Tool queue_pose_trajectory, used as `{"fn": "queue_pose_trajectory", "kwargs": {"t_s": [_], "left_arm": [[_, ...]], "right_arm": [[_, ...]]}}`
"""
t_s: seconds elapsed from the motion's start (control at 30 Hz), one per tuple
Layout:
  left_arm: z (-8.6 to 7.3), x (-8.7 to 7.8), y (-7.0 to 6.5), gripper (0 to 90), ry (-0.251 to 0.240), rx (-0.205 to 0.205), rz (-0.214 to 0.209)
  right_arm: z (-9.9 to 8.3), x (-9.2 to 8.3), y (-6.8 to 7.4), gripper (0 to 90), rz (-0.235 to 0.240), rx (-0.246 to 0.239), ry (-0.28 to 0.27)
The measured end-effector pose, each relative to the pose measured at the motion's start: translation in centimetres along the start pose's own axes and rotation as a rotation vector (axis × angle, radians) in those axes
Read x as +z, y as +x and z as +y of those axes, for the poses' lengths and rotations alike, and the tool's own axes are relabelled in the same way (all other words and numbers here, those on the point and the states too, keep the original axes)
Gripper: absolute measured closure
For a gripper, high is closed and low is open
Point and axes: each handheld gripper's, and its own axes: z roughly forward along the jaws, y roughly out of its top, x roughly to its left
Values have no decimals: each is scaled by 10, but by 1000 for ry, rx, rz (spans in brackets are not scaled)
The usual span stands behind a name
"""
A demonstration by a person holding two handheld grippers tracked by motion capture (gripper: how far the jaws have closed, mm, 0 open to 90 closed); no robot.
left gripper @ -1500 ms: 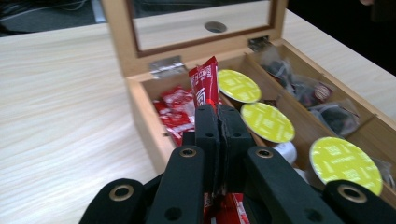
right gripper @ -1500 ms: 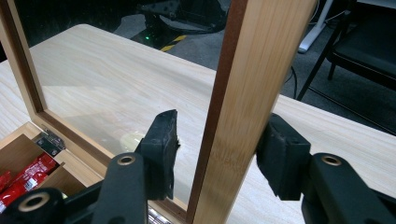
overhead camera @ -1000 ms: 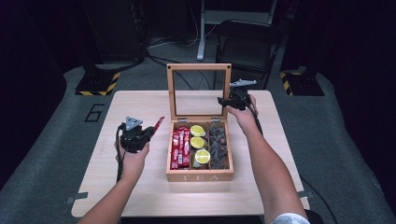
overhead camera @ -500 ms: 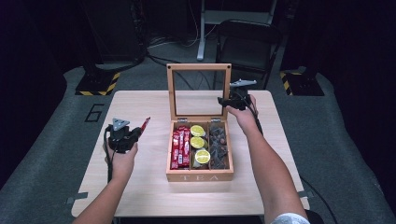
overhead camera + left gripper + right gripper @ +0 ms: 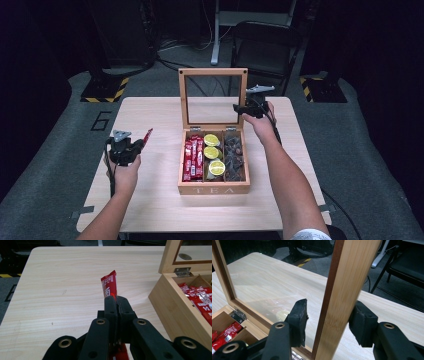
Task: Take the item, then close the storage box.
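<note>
A wooden tea box [image 5: 215, 189] stands open mid-table, its glass lid [image 5: 213, 72] upright. Inside are red packets [image 5: 193, 157], lime slices [image 5: 212, 152] and dark pieces [image 5: 233, 155]. Left of the box, my left gripper [image 5: 131, 146] is shut on one red packet [image 5: 146, 136]. In the left gripper view the packet [image 5: 110, 286] sticks up past the closed gripper [image 5: 117, 301], with the box [image 5: 172, 307] to the right. My right gripper [image 5: 239, 107] is shut on the lid's right frame bar [image 5: 347, 277], one jaw on each side of it [image 5: 328, 315].
The light wooden table [image 5: 150, 205] has bare surface left of and in front of the box. A black chair [image 5: 265, 45] stands behind the far edge. Yellow-and-black striped bases [image 5: 102, 90] sit on the grey floor at both back corners.
My left hand has moved left, away from the box, carrying the red packet and sinking slightly. The right hand and the lid have stayed still.
</note>
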Motion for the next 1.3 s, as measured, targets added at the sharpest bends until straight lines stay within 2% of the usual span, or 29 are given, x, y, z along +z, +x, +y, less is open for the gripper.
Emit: {"fn": "queue_pose_trajectory", "kwargs": {"t_s": [0.27, 0.4, 0.5, 0.53, 0.73, 0.9, 0.97, 1.07, 1.1, 1.13, 1.23, 1.3], "left_arm": [[-14, 8, 2, 877, 36, 0, 8], [-19, 12, 3, 877, 51, -14, 18], [-23, 14, 4, 877, 61, -14, 30], [-26, 16, 7, 877, 73, -1, 38], [-36, 21, 11, 876, 101, -3, 61], [-49, 30, 11, 875, 153, -12, 68], [-53, 34, 10, 875, 154, -9, 72], [-55, 36, 9, 875, 189, 17, 68], [-56, 37, 9, 874, 177, 16, 73], [-57, 38, 8, 871, 191, 13, 69], [-59, 39, 7, 865, 186, 4, 65], [-59, 40, 7, 854, 186, 16, 63]], "right_arm": [[0, 0, -1, 504, 6, 0, -5], [-1, 1, -1, 504, 10, 6, -6], [0, 0, -1, 504, 13, 5, -7], [-1, 0, -1, 503, 13, 6, -6], [-1, -1, -1, 503, 15, 2, -3], [-1, -1, -1, 504, 13, 4, -1], [-1, -1, -1, 504, 14, 3, 0], [-1, -1, -1, 504, 13, 0, -1], [-1, -1, -1, 503, 11, 1, 0], [0, -1, 0, 503, 8, -6, 0], [0, -2, 0, 503, 9, -6, 0], [0, -2, 0, 503, 11, -3, 1]]}}
